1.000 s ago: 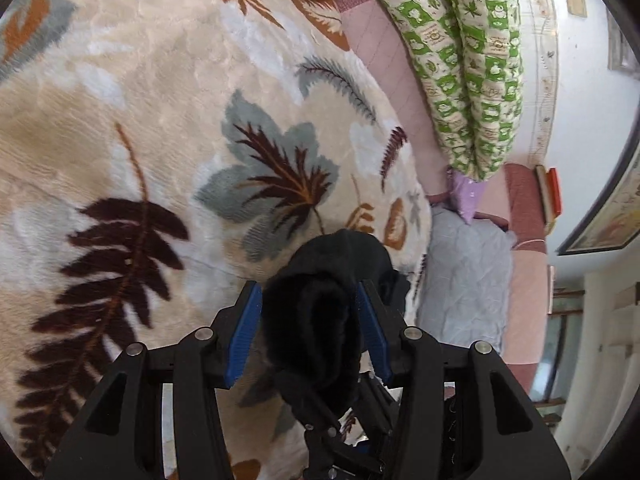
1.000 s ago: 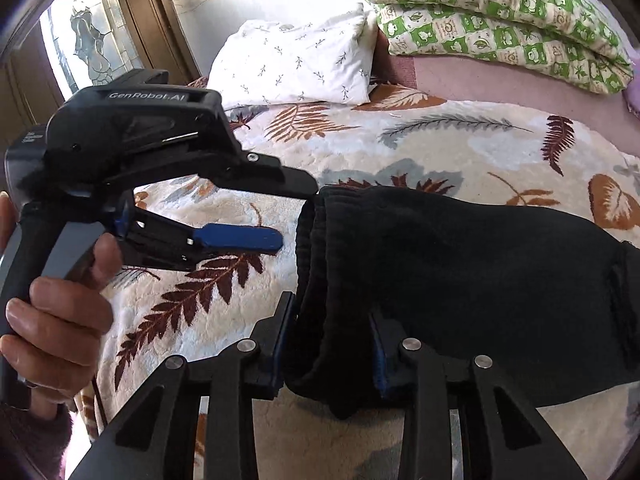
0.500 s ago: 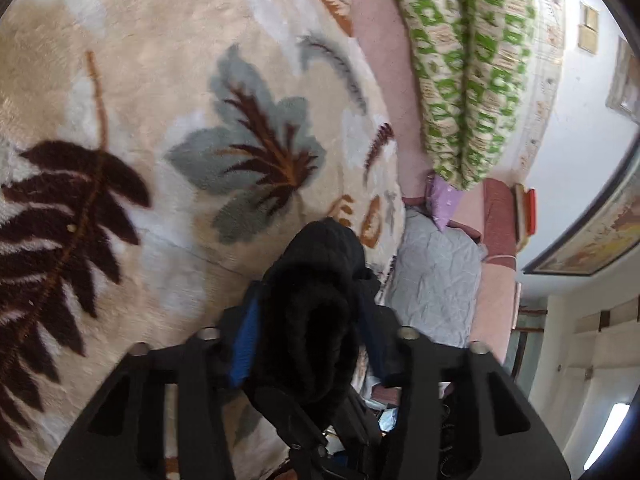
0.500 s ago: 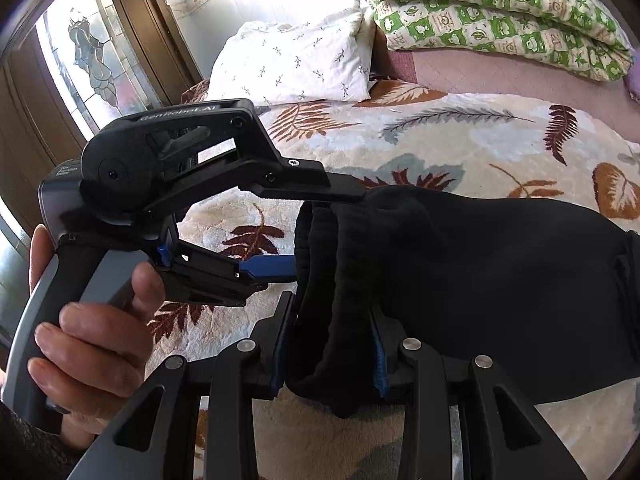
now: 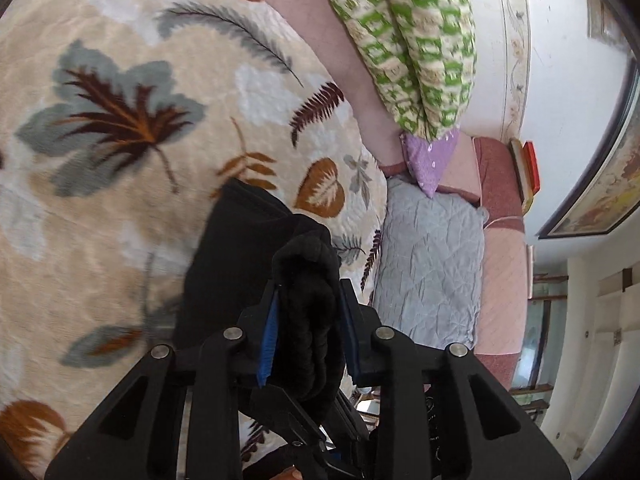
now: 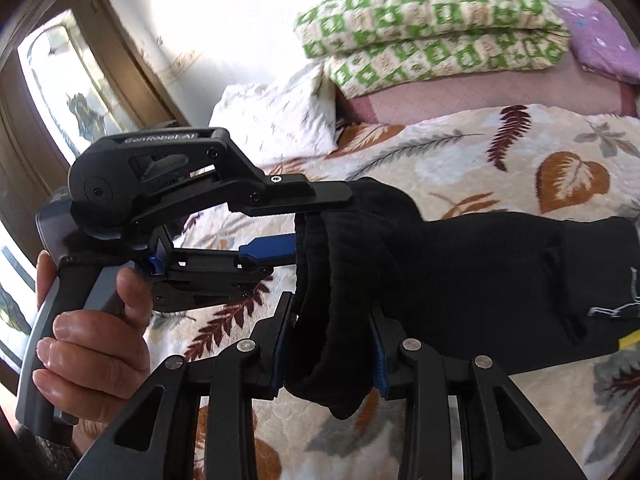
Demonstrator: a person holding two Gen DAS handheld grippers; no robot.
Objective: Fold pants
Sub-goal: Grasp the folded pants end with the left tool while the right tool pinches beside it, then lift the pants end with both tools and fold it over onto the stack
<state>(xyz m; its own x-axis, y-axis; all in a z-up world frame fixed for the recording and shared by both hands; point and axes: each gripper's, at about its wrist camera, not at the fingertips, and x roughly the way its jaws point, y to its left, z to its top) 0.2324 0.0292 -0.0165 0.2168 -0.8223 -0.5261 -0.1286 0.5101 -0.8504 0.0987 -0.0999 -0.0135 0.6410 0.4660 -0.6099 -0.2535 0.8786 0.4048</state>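
Observation:
Black pants (image 6: 460, 264) lie stretched across the leaf-print blanket (image 6: 480, 160), with their thick ribbed end raised off it. My right gripper (image 6: 332, 320) is shut on the lower part of that bunched end. Just above it, my left gripper (image 6: 316, 220) clamps the same end from the left, held by a hand (image 6: 92, 344). In the left wrist view the left gripper (image 5: 310, 292) has a fat fold of the pants (image 5: 236, 256) between its blue pads, and its jaws are closing tighter on it. The rest of the pants trails down onto the blanket (image 5: 120, 120).
Two green checked quilts (image 6: 432, 28) are stacked at the head of the bed, with a white pillow (image 6: 280, 112) beside them. A grey quilted cushion (image 5: 428, 264) and a purple cloth (image 5: 430, 156) lie past the blanket's edge. A window (image 6: 60, 80) is at the left.
The left gripper, open beside the pants' end before, has closed on it. Both grippers have lifted that end and carried it across the bed, so more of the pants shows below.

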